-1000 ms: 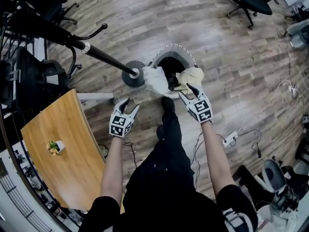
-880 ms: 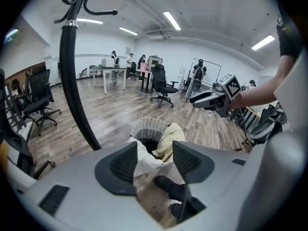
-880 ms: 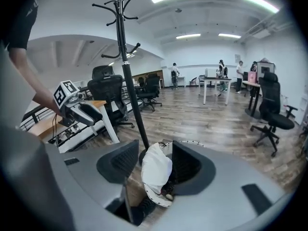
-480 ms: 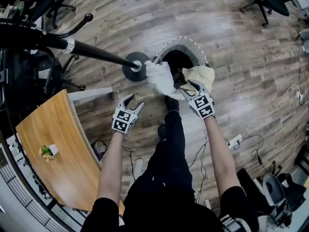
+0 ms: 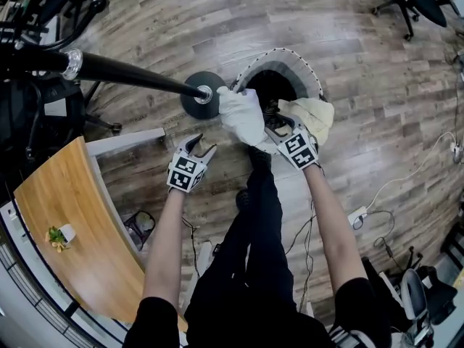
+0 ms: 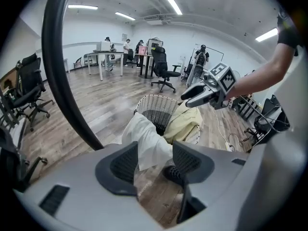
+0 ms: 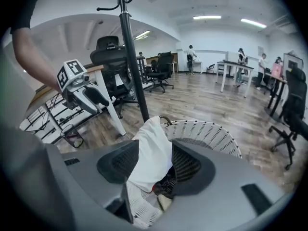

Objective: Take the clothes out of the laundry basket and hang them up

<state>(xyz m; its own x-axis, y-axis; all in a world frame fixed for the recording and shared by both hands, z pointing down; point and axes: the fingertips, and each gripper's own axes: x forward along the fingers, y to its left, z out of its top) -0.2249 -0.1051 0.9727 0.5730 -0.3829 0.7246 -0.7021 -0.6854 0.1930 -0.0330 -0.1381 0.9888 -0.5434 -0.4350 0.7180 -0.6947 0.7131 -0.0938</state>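
You've hung nothing yet, it seems: the white cloth (image 5: pixel 243 114) and yellow cloth (image 5: pixel 317 114) drape over the basket (image 5: pixel 310 75) rim. Your right gripper (image 5: pixel 274 130), jaws apart, reaches the white cloth without gripping it. Your left gripper (image 5: pixel 202 143), also spread, is empty beside the basket.

White garment (image 5: pixel 243 114) and yellow garment (image 5: pixel 317 113) drape the laundry basket (image 5: pixel 279 55) rim, narrowing its mouth; coat stand pole (image 5: pixel 138 78) crowds the left, open floor (image 5: pixel 377 107) right.
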